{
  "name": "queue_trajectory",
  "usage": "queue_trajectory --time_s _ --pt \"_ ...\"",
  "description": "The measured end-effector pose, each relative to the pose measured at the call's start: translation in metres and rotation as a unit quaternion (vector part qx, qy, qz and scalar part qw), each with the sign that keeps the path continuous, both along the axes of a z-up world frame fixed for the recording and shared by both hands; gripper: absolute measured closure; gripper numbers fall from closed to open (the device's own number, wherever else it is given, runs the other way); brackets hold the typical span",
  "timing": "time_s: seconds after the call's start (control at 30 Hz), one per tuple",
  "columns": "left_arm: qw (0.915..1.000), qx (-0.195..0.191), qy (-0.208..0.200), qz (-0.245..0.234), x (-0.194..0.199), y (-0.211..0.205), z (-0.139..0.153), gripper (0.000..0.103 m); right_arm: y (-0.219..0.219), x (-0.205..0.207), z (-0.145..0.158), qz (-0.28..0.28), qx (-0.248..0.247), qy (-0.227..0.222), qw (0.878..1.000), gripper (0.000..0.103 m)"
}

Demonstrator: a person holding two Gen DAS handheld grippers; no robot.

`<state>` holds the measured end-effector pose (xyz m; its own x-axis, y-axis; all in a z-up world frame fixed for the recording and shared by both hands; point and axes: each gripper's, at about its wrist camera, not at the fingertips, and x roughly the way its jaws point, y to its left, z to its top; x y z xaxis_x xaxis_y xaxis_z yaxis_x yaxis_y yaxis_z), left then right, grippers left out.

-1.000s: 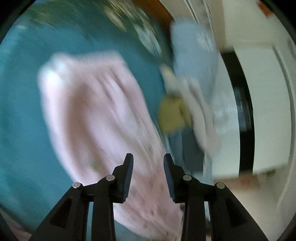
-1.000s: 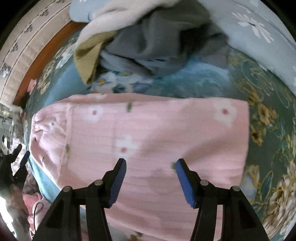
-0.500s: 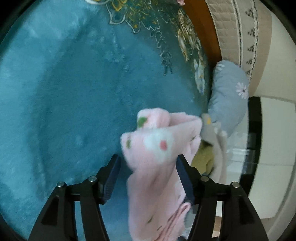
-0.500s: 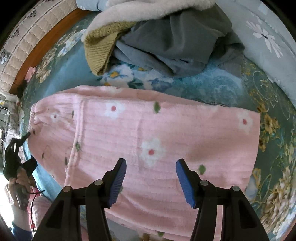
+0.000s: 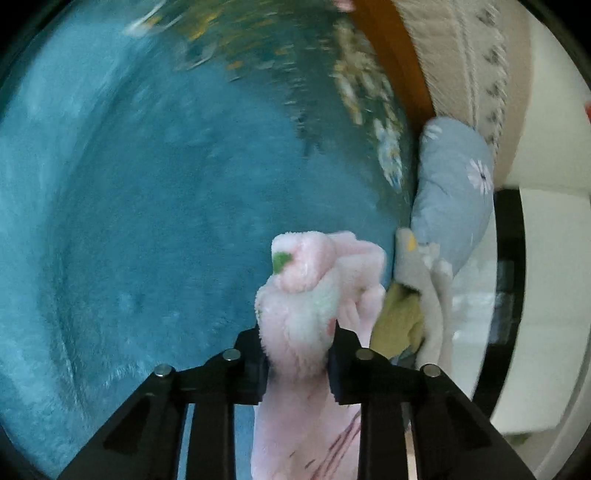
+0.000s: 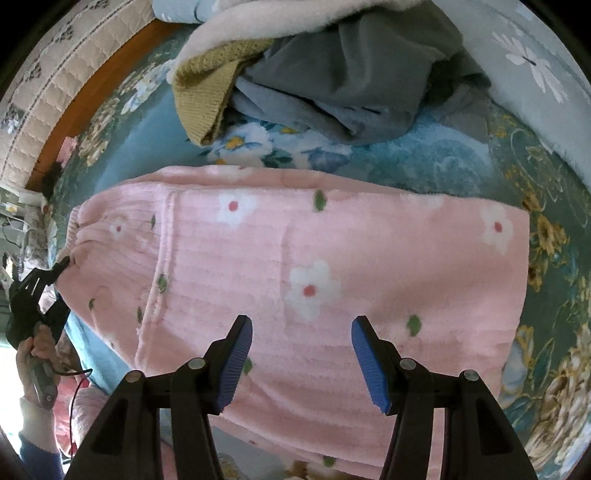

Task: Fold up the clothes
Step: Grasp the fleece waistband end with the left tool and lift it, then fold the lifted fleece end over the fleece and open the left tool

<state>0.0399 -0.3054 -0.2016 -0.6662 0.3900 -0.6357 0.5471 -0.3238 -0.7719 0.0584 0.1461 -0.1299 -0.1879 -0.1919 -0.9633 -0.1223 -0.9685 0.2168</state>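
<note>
Since half a second ago the left gripper [image 5: 297, 363] has closed: its black jaws were spread either side of the bunched cloth, now they pinch it tight. Left wrist view is smeared with motion at the top, it was sharp before. In the right wrist view the left gripper [image 6: 55, 273] has come up to the garment's left end, touching it; before it sat lower and apart. Right gripper [image 6: 301, 354] unchanged, jaws wide apart, nothing between them.

The fluffy pink fleece garment with white flowers and green dots [image 6: 295, 280] lies spread flat on the teal floral plush bed cover [image 6: 546, 236], long side running left to right, directly ahead of and under the right gripper's blue ribbed pads [image 6: 236, 362], which hover above it; contact can't be told. Its left end is bunched into a wad [image 5: 306, 295] held in the left gripper, cloth hanging down below the jaws.

Garment looks ribbed, with a vertical seam near the left end and a straight right edge. A hand [image 6: 35, 354] grips the left gripper's handle. Beyond the garment sits a heap: mustard knit piece [image 6: 207, 96], grey cloth [image 6: 351, 81], white fleece [image 6: 280, 18]. Light blue daisy-print pillow [image 5: 454, 192] is at the bed's far edge.
</note>
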Motion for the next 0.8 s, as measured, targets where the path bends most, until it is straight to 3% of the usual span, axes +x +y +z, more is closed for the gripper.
queue_trajectory --time_s 0.2,0.33,0.47,0.57,0.7,0.8 --pt "0.9931 -0.093 0.045 -0.054 -0.02 0.034 0.078 0.081 0.024 0.007 -0.002 -0.033 -0.036 0.008 0.999 0.043" --pt "0.9739 -0.165 0.101 -0.119 -0.03 0.086 0.141 0.081 0.039 0.01 0.001 -0.049 -0.056 0.023 0.997 0.043" --pt "0.9428 -0.226 0.164 -0.182 -0.033 0.145 0.199 0.081 0.058 0.013 0.007 -0.069 -0.073 0.042 0.994 0.043" --pt "0.9102 -0.274 0.201 -0.237 -0.034 0.195 0.232 0.081 0.083 0.017 0.013 -0.096 -0.079 0.06 0.99 0.043" --pt "0.8688 -0.31 0.225 -0.314 -0.021 0.27 0.241 0.081 0.118 0.024 0.016 -0.143 -0.086 0.073 0.983 0.043" --pt "0.8461 -0.317 0.218 -0.368 -0.012 0.321 0.223 0.081 0.143 0.031 0.017 -0.18 -0.093 0.079 0.976 0.043"
